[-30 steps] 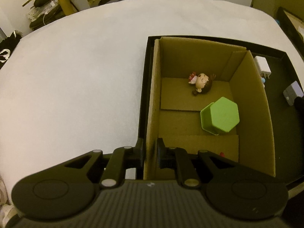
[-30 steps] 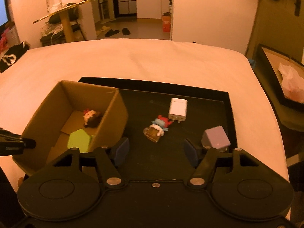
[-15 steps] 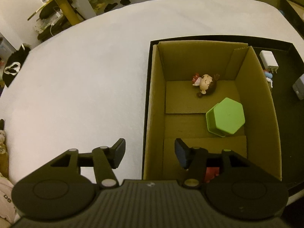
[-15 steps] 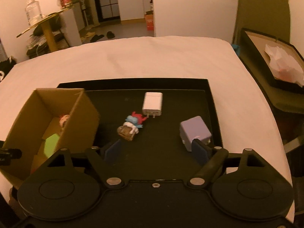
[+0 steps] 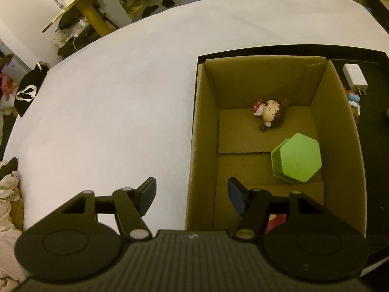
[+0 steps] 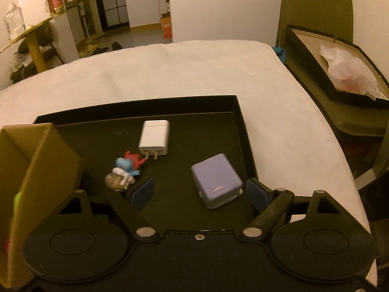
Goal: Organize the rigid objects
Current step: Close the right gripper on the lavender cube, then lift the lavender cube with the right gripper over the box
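A cardboard box [image 5: 204, 126] stands in a black tray [image 6: 238, 131]. Inside it lie a brown-haired doll [image 5: 271, 114], a green hexagonal container [image 5: 297, 161] and a red item [image 5: 276, 221] partly hidden by my finger. My left gripper [image 5: 192, 198] is open and empty, straddling the box's near left wall. In the right wrist view, a purple cube [image 6: 216, 181] lies in the tray between the open fingers of my right gripper [image 6: 200, 192]. A white charger [image 6: 154, 137] and a blue figurine [image 6: 125, 170] lie to its left. The box [image 6: 39, 170] stands at the left.
The tray rests on a white-covered table [image 5: 109, 102]. A second dark tray with a white plastic bag [image 6: 350, 73] sits off the table to the right. A yellow side table [image 5: 80, 9] with a glass jar stands behind.
My left gripper let go of the box's left wall, opened and drew back. My right gripper moved right and forward, bringing the purple cube between its fingers.
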Available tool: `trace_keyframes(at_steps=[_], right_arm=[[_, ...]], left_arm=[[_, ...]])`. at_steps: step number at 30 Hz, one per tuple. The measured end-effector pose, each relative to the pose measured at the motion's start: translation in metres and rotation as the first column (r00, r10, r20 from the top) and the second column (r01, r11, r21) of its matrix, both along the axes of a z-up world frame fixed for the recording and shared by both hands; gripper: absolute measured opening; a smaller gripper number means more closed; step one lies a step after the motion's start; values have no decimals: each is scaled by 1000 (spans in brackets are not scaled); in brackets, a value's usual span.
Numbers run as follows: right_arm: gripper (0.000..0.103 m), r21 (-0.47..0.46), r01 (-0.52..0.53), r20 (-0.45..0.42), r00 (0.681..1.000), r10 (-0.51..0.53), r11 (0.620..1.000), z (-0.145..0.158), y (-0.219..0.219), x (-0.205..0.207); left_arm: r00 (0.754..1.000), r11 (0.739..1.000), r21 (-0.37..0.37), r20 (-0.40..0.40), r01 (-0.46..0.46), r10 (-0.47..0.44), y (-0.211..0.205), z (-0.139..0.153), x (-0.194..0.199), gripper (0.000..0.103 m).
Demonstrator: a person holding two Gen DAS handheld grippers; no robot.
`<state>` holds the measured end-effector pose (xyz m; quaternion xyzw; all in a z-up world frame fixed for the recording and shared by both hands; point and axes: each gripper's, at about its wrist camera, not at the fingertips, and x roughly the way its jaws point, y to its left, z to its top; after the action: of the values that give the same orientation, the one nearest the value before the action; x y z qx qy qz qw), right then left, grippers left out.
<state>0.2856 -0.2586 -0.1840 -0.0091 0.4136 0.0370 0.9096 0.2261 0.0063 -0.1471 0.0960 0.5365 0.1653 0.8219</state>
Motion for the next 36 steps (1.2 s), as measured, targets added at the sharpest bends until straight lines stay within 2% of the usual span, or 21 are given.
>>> trace_keyframes(at_steps=[8, 11, 12, 19, 25, 30, 36], right_arm=[[74, -51, -15, -10, 1000, 15, 999, -14, -1, 17], [57, -81, -42, -39, 998, 39, 996, -22, 5, 20], [44, -95, -46, -48, 998, 41, 994, -25, 6, 20], [43, -48, -35, -75, 997, 31, 998, -21, 6, 13], [43, -62, 0, -140, 990, -9, 998, -16, 5, 9], [42, -57, 1, -125, 992, -8, 998, -1, 13, 5], [42, -64, -44, -83, 996, 39, 997, 22, 28, -4]], left_arm=[[1000, 1000, 22, -12, 6, -5, -4, -3, 4, 66], [1000, 1000, 25, -11, 10, -10, -5, -3, 4, 66], [1000, 1000, 25, -9, 11, -10, -4, -3, 4, 66], [1000, 1000, 16, -2, 12, -12, -4, -1, 2, 67], [1000, 1000, -7, 3, 14, -14, 0, 1, 0, 67], [1000, 999, -22, 4, 26, -26, 0, 0, -1, 67], [1000, 998, -65, 30, 5, -3, 8, 4, -6, 67]])
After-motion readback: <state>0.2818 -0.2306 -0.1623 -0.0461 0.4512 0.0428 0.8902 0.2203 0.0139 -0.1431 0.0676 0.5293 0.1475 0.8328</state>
